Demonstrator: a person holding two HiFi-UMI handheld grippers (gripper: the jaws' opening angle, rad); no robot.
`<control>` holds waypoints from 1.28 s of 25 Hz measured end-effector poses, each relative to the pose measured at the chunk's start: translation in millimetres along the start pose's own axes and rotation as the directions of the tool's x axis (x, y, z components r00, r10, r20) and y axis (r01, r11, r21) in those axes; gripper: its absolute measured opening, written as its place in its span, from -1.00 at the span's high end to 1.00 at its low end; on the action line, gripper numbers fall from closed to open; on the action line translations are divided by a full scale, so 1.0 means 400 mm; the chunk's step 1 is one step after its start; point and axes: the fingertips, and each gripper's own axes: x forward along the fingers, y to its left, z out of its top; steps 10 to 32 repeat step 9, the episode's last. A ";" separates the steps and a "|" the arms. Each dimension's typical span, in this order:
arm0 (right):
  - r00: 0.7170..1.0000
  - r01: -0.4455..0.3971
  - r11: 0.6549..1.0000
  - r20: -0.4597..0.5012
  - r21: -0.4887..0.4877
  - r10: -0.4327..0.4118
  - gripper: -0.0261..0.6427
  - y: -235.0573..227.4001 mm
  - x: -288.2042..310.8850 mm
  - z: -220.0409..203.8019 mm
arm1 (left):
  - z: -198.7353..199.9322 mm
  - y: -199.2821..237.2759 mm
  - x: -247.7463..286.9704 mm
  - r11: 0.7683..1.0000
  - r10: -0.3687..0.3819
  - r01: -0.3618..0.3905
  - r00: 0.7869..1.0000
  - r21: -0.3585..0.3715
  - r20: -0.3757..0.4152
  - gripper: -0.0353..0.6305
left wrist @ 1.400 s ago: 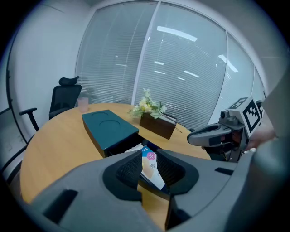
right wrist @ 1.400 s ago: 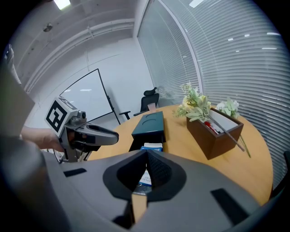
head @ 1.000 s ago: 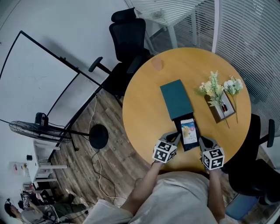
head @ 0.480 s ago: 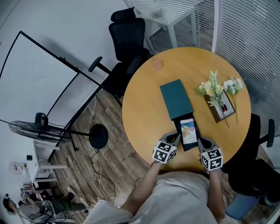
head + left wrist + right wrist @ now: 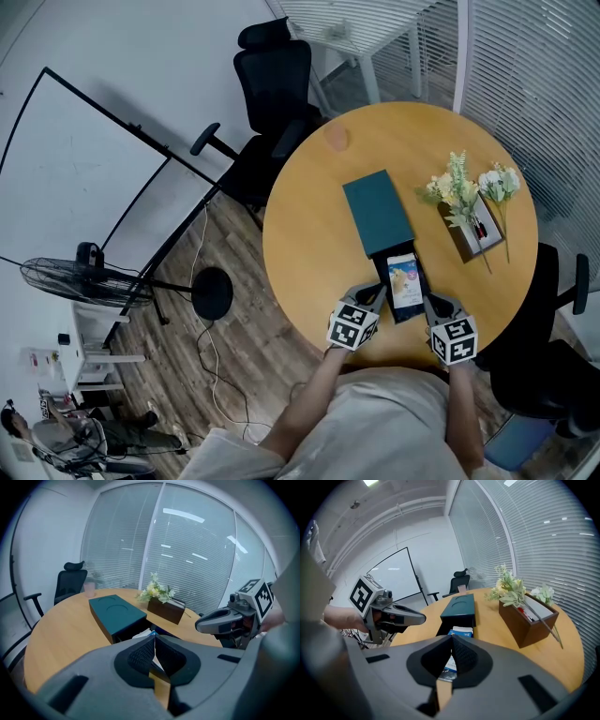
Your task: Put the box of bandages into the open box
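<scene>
The bandage box, white and blue, lies flat in the black open box that slides out of a teal sleeve. My left gripper rests at the open box's left side, shut with nothing between its pads. At the box's right side my right gripper is also shut and empty. In the left gripper view my left gripper points past the teal sleeve. The right gripper view looks over my right gripper at the bandage box.
A dark wooden planter with white flowers stands on the round wooden table to the right of the sleeve. A small pink cup sits at the far edge. Office chairs and a whiteboard stand around the table.
My right gripper has edged slightly left toward the open box. Nothing else has visibly moved.
</scene>
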 end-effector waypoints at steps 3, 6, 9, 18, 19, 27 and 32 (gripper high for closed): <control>1.000 -0.001 1.000 -0.002 -0.002 0.001 0.93 0.004 -0.001 0.001 | -0.001 -0.001 -0.004 1.000 0.000 0.000 1.000 0.000 -0.002 0.86; 1.000 -0.003 1.000 -0.001 -0.002 0.003 0.93 0.004 -0.001 0.001 | -0.001 -0.005 -0.002 1.000 -0.006 0.006 1.000 0.003 -0.002 0.86; 1.000 -0.005 1.000 -0.001 -0.003 0.005 0.93 0.002 -0.002 -0.003 | -0.003 -0.013 0.001 1.000 -0.011 0.011 1.000 0.006 -0.002 0.86; 1.000 -0.005 1.000 -0.001 -0.003 0.005 0.93 0.002 -0.002 -0.003 | -0.003 -0.013 0.001 1.000 -0.011 0.011 1.000 0.006 -0.002 0.86; 1.000 -0.005 1.000 -0.001 -0.003 0.005 0.93 0.002 -0.002 -0.003 | -0.003 -0.013 0.001 1.000 -0.011 0.011 1.000 0.006 -0.002 0.86; 1.000 -0.005 1.000 -0.001 -0.003 0.005 0.93 0.002 -0.002 -0.003 | -0.003 -0.013 0.001 1.000 -0.011 0.011 1.000 0.006 -0.002 0.86; 1.000 -0.005 1.000 -0.001 -0.003 0.005 0.93 0.002 -0.002 -0.003 | -0.003 -0.013 0.001 1.000 -0.011 0.011 1.000 0.006 -0.002 0.86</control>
